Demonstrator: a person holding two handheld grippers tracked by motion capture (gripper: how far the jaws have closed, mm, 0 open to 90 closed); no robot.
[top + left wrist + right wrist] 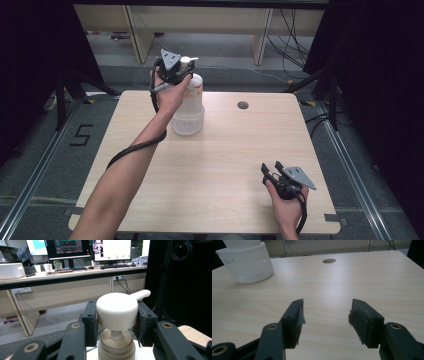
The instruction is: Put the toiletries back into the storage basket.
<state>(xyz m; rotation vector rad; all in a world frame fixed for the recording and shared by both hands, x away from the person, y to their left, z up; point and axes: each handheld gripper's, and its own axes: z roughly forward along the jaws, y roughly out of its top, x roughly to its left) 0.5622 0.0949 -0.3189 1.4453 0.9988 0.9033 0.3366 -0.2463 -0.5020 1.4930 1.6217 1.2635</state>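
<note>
High view: at eleven o'clock on the surface (pixel 215 165), the left hand-held gripper (pixel 172 67) clamps the pump head (pixel 117 311) of a bottle (pixel 190 95) standing in a basket (pixel 188 122). It looks rigid, slippery and top-heavy; better gripped lower. The right hand-held gripper (pixel 325 320) sits wide open, empty, at five o'clock.

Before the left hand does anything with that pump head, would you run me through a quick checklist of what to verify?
1. Left gripper jaws on both sides of the pump head: ok.
2. Jaws really pressing on the head: cannot tell.
3. Bottle upright in the white basket: ok.
4. Nozzle free of the jaws: ok.
5. Right gripper open, holding nothing, low over the table: ok.
6. Basket steadied against tipping: not ok, nothing holds it.
</note>
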